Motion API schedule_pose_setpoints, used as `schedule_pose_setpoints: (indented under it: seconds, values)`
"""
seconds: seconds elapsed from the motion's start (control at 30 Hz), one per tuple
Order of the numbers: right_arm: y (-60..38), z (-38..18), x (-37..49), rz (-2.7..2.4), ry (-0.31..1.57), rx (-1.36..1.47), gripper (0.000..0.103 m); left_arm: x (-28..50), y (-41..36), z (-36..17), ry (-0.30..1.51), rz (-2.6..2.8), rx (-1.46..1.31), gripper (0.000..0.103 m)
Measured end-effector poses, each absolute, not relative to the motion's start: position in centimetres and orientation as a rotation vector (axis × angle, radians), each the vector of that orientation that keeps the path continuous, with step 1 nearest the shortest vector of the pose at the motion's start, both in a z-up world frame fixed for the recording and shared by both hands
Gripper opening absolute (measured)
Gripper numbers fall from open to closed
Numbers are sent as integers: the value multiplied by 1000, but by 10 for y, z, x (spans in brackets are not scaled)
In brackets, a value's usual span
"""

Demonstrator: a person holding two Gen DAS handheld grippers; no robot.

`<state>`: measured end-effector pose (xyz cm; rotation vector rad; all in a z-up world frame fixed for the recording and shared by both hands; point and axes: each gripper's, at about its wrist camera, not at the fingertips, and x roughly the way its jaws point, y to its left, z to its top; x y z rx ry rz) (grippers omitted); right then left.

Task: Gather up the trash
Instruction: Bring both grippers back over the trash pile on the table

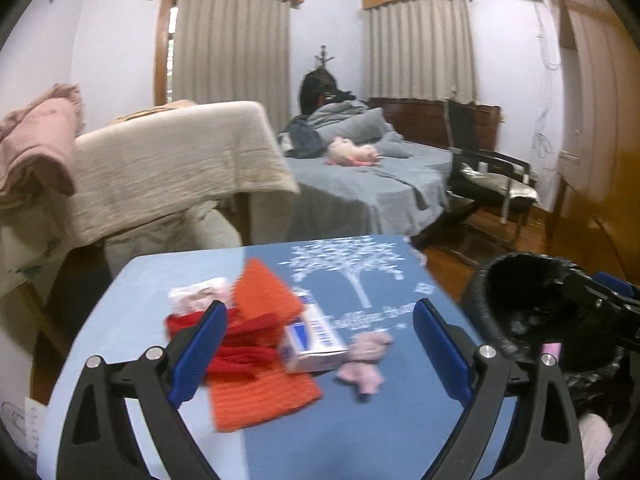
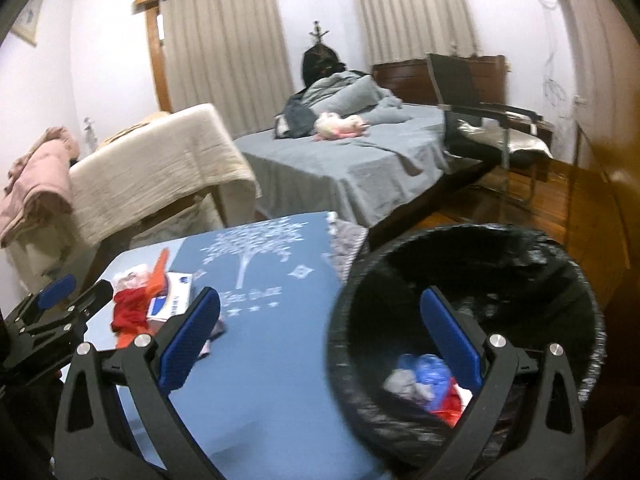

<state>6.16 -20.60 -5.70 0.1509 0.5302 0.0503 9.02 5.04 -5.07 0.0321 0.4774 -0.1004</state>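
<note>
Between pickups: left gripper [image 1: 316,354], fingers released, faces the carton [image 1: 316,340] on the desk [image 1: 360,432]; right gripper [image 2: 320,344], empty-fingered, hangs beside the bin [image 2: 520,272]. Next, grasp the carton.

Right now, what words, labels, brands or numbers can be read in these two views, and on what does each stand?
None can be read for certain.
Table top: a line of white lettering under the white tree print, too blurred to read.
Box: blue and white, with print on its side, too blurred; in the right wrist view its top shows dark lettering, too small.
Packet: pale wrapper, its print unreadable.
Bin: no text visible.
</note>
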Motion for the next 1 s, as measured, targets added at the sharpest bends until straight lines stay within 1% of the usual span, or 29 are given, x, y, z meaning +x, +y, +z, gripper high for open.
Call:
schedule_pose_setpoints:
  seconds: [0.27, 0.5, 0.77, 1.0]
  values:
    - [-162, -68, 82, 115, 558, 123, 98, 94, 98, -66, 492, 3, 32, 92]
    - [-128, -93, 109, 148, 610, 112, 98, 100, 128, -82, 517, 67, 17, 92]
    - [-95, -125, 140, 142, 683, 47, 98, 104, 149, -99, 549, 114, -3, 92]
    - [-79, -142, 159, 151, 775, 5, 97, 110, 157, -110, 567, 126, -10, 92]
